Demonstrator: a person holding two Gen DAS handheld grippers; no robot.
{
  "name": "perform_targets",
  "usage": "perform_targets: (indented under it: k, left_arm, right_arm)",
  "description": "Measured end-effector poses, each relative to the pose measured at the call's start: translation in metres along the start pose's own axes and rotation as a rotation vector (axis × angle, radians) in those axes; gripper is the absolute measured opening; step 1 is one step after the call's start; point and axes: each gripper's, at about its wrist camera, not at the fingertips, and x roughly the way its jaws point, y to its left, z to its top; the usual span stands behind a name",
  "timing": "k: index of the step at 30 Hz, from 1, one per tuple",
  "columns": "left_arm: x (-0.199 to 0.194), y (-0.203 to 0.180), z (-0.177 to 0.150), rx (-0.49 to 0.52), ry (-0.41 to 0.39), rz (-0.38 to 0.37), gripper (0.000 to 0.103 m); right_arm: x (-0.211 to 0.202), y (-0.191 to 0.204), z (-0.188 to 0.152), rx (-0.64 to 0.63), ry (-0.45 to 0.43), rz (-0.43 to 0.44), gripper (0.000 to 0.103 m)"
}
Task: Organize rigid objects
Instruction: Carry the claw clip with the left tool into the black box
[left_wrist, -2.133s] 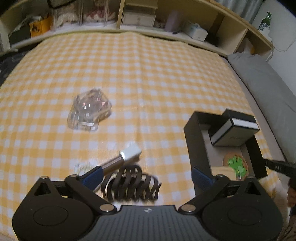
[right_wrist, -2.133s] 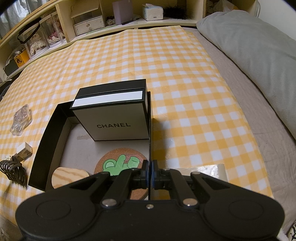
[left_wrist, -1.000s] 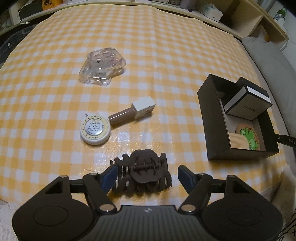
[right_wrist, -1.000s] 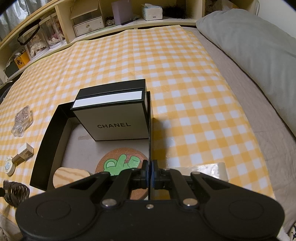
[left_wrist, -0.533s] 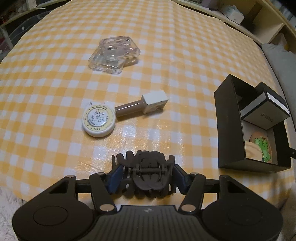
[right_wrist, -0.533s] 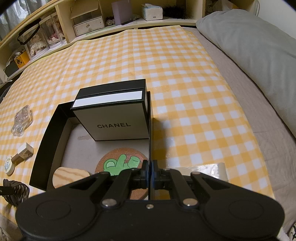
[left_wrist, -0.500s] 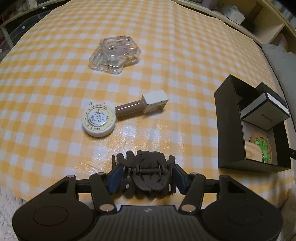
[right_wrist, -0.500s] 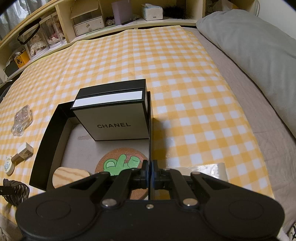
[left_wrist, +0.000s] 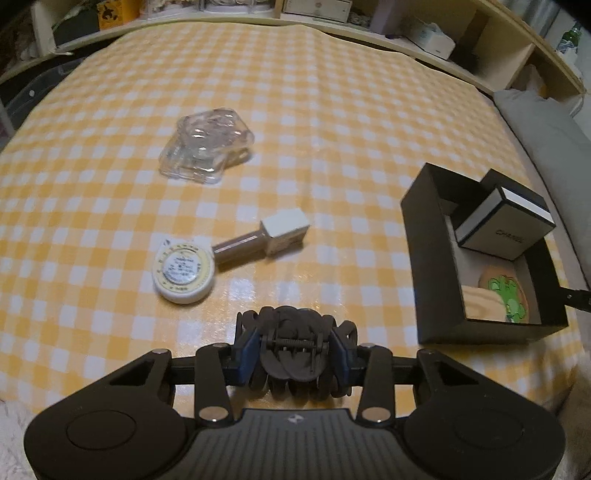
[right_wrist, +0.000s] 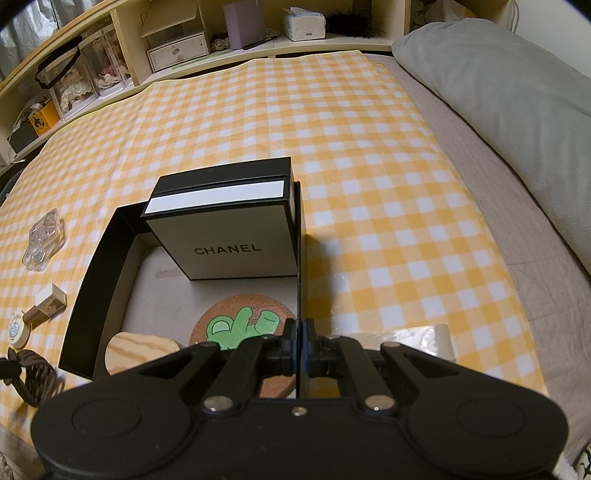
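Hair clip (left_wrist: 293, 349) between closing left claw (left_wrist: 294, 355) pads, touching both; right claw (right_wrist: 300, 352) clenched on box wall (right_wrist: 300, 280).

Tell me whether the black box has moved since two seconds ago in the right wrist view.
No. The black box sits on the same squares of the checked cloth, with the right gripper shut on its wall.

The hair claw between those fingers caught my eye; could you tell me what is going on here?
The left hand-held gripper is closing on the dark hair claw on the checked cloth. The right hand-held gripper is shut on the black box's wall. The tape measure and clear case lie outside it.
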Motion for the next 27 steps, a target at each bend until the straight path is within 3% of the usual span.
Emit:
perform_targets:
  k: [7,11,18,22,27]
  left_arm:
    - [-0.003,-0.004,0.001,0.032,-0.015,-0.029,0.042]
    - [-0.017,-0.009,0.008,0.081,-0.075,-0.084,0.042]
    - [-0.039,-0.047,0.031,0.307,-0.174,-0.17,0.042]
    - [-0.049,-0.08,0.042,0.517,-0.244,-0.21,0.042]
    - [-0.041,-0.124,0.046,0.786,-0.274,-0.237,0.042]
  right_arm:
    - [0.0,0.0,0.0,0.002,0.0,0.001,0.004]
    - [0.0,0.0,0.0,0.001,0.001,0.001,0.004]
    - [0.0,0.0,0.0,0.003,0.001,0.001,0.004]
    - [0.0,0.0,0.0,0.003,0.001,0.002,0.004]
    - [0.0,0.0,0.0,0.004,0.001,0.003,0.004]
